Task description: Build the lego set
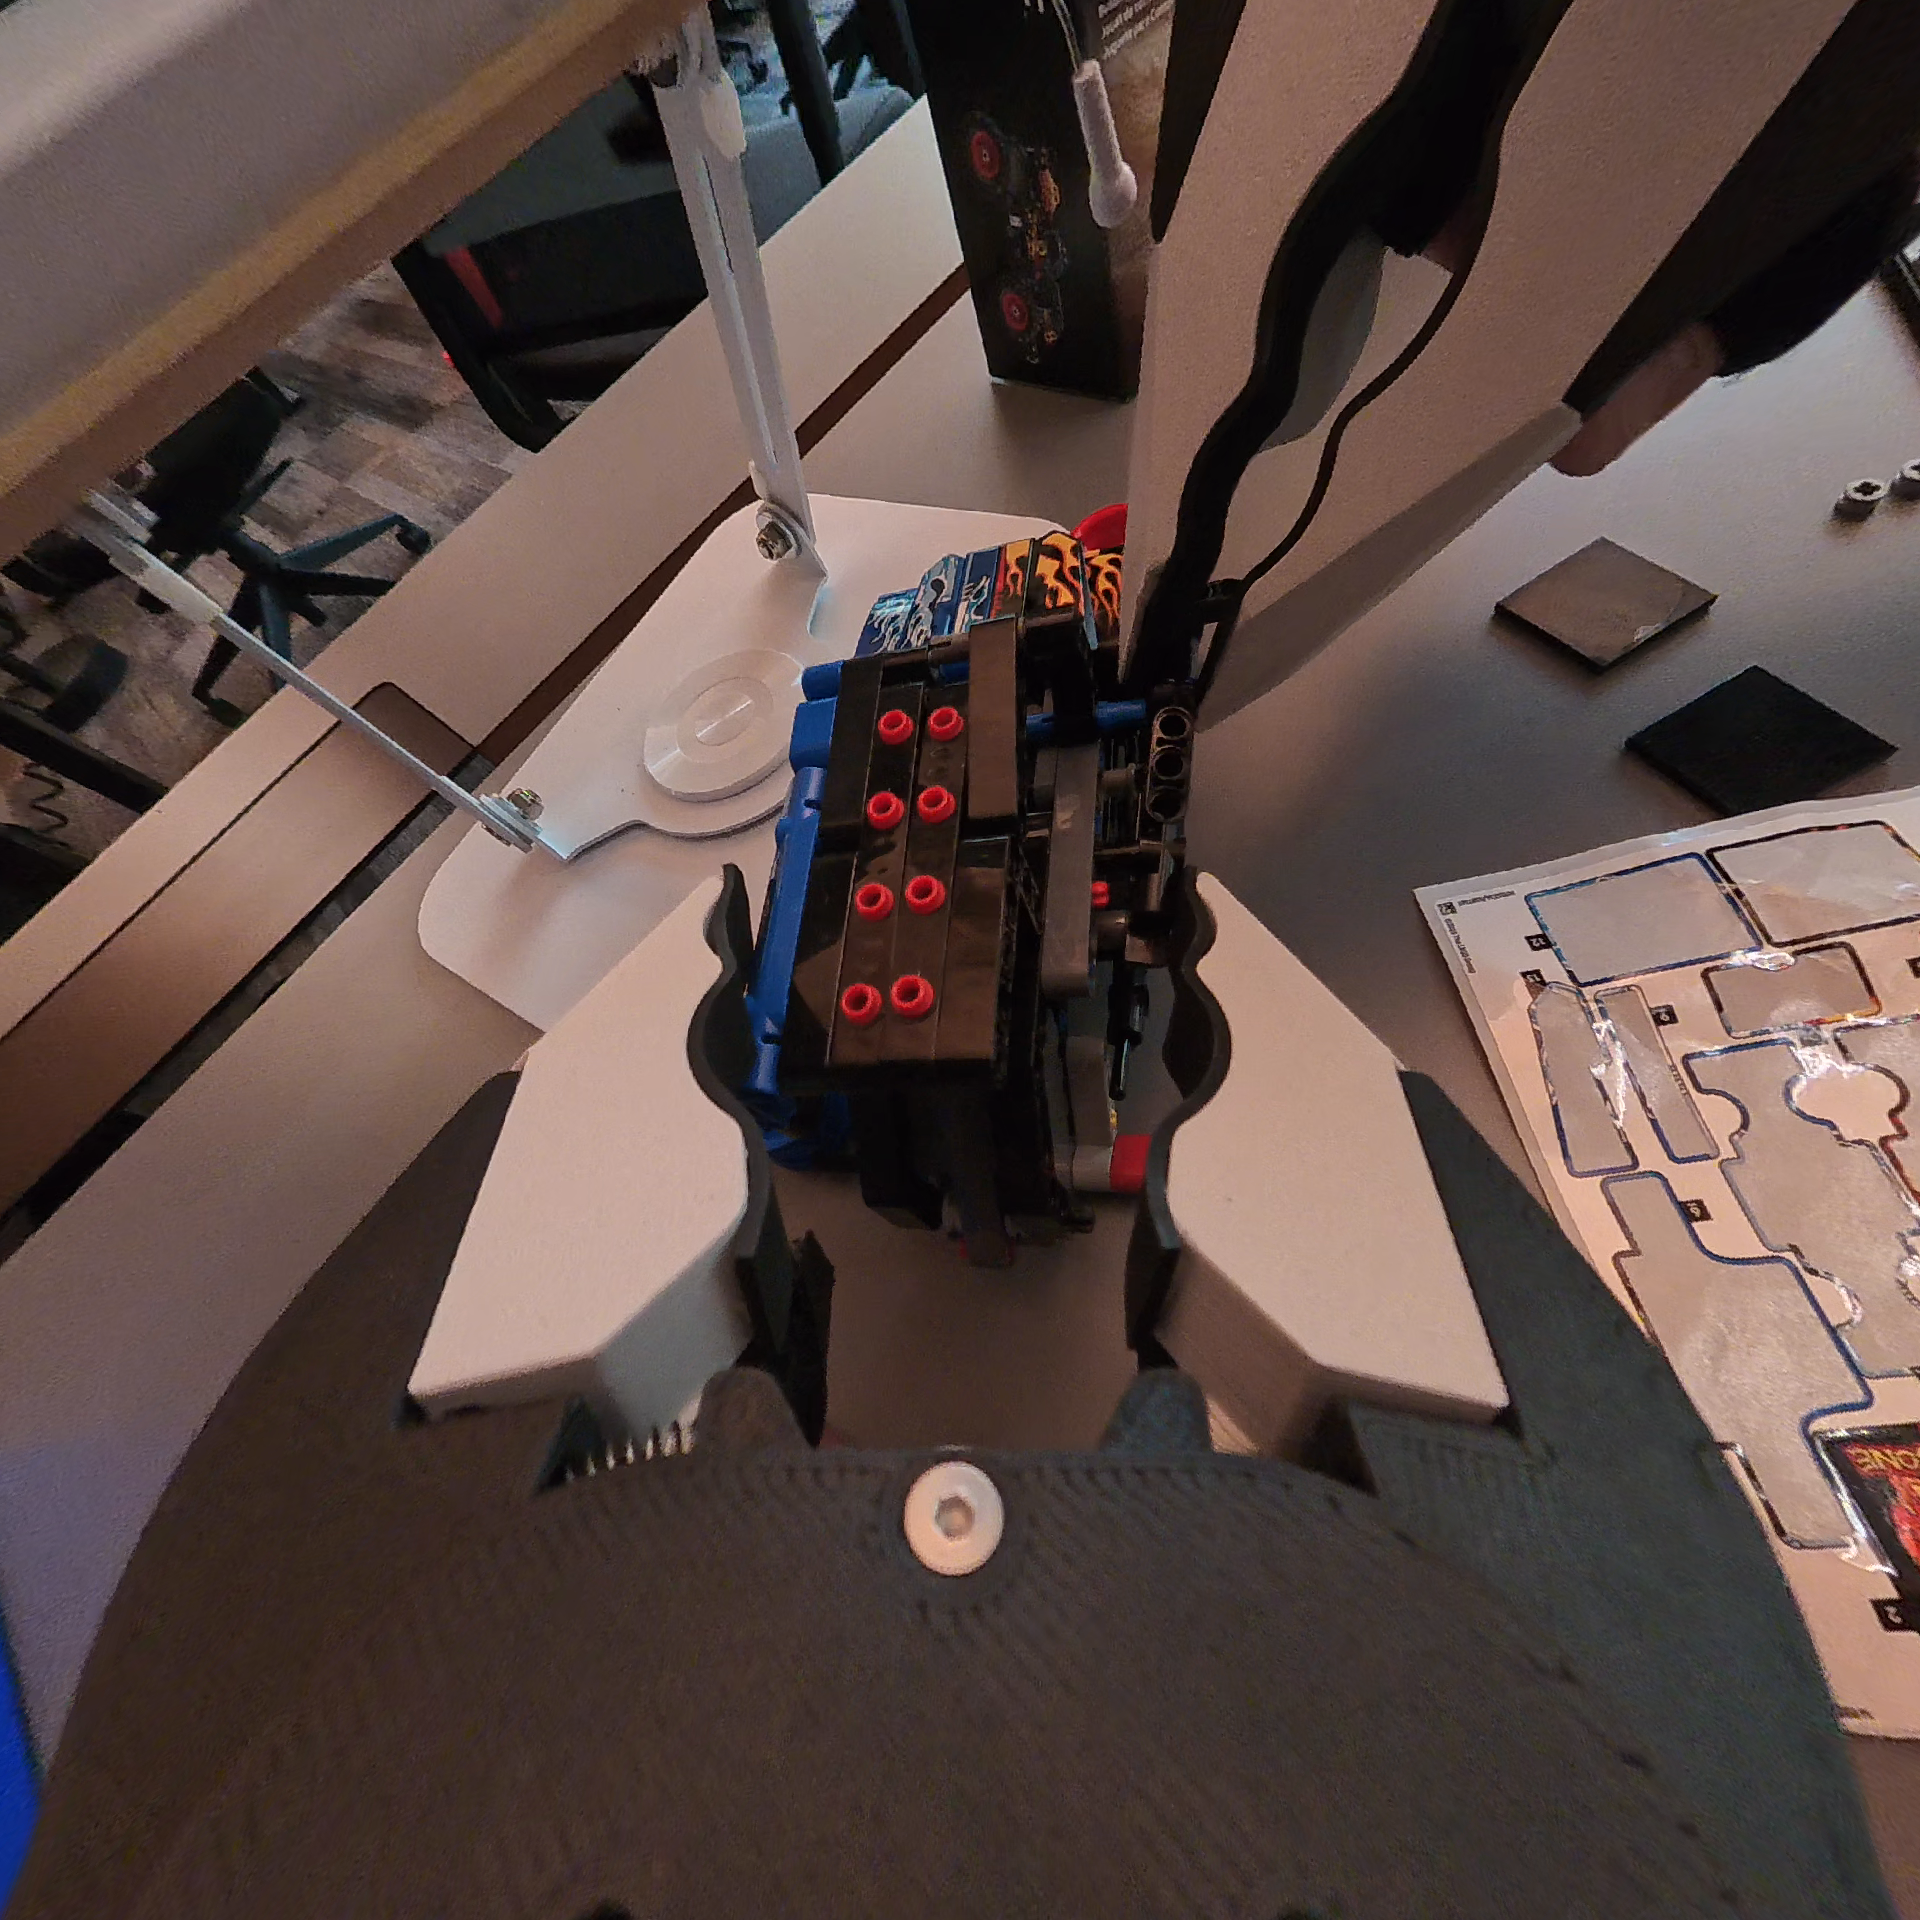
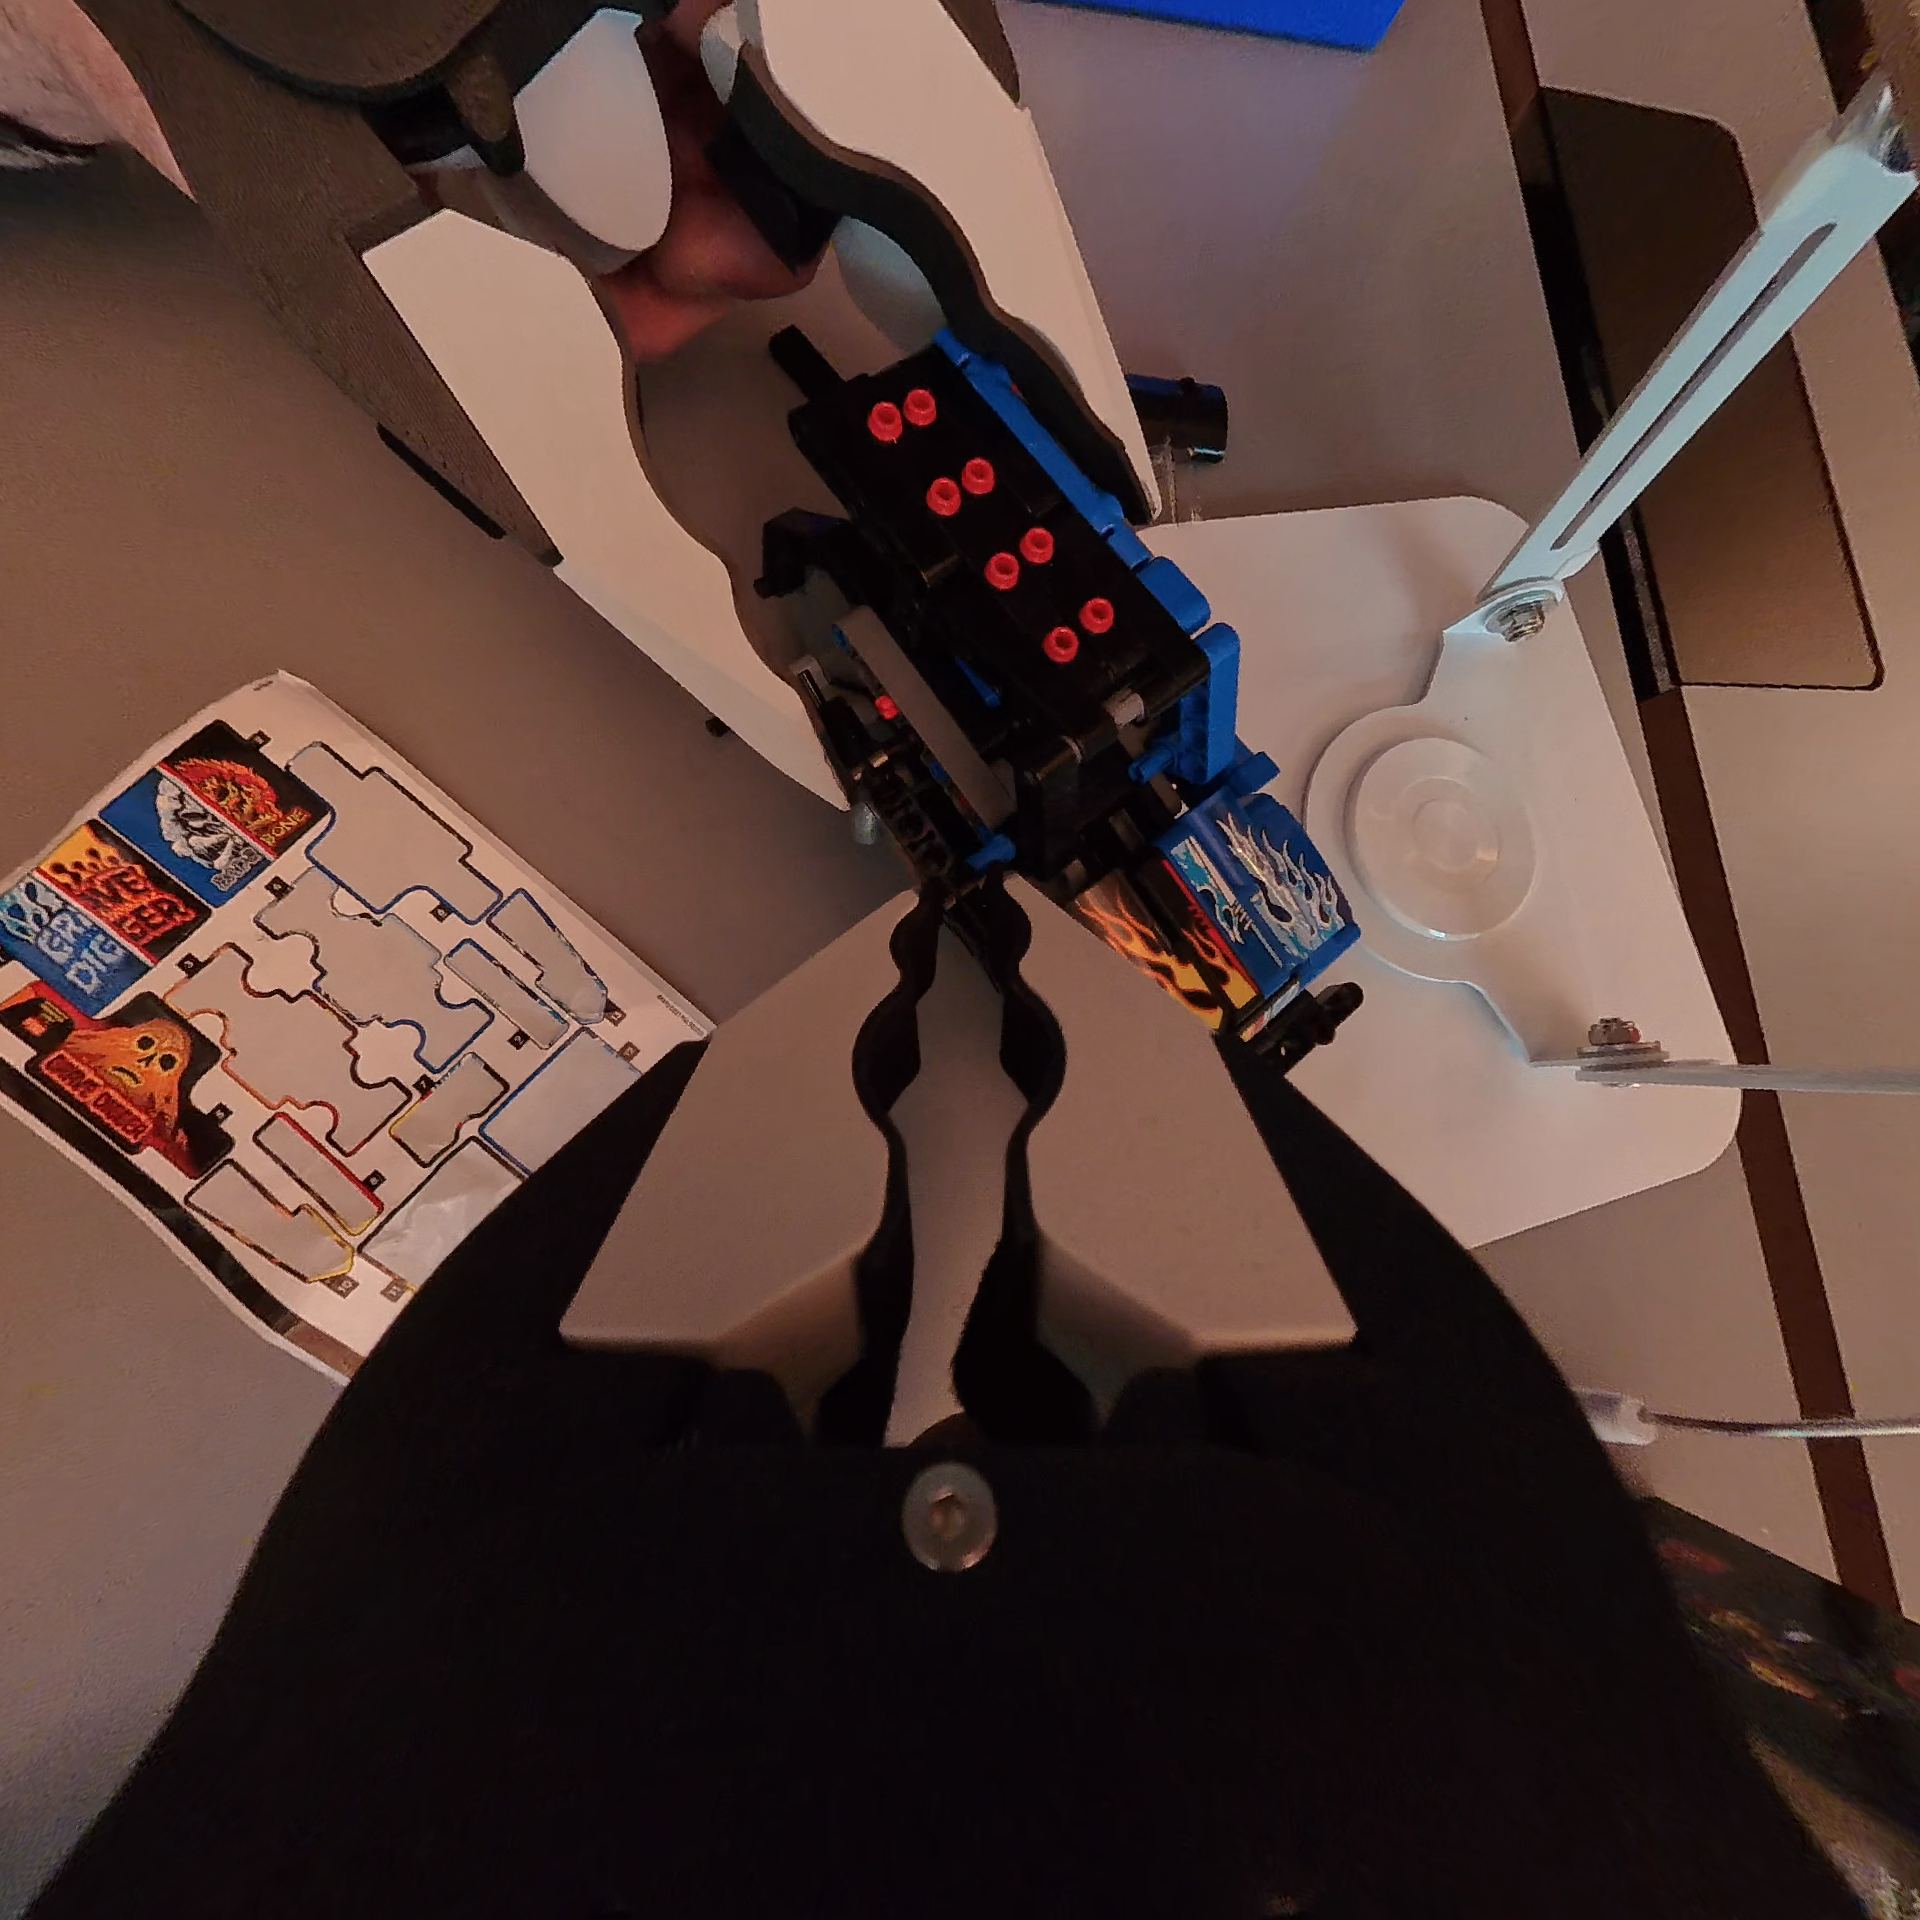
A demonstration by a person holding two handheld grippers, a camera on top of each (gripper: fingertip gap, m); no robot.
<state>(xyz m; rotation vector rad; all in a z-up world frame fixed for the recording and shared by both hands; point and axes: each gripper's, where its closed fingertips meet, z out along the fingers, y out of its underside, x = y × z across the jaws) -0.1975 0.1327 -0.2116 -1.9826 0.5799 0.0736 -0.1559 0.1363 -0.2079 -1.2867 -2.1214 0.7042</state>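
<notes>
Left gripper (image 1: 961, 1049) fingers straddle lego truck body (image 1: 935, 883), steadying it — right gripper (image 2: 961, 925), 12 o'clock, pinches black beam (image 2: 925, 821), seating it.

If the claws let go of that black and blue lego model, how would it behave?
The black and blue lego model looks rigid but could shed parts. Held on edge by the left claw, it would probably tip flat.
</notes>
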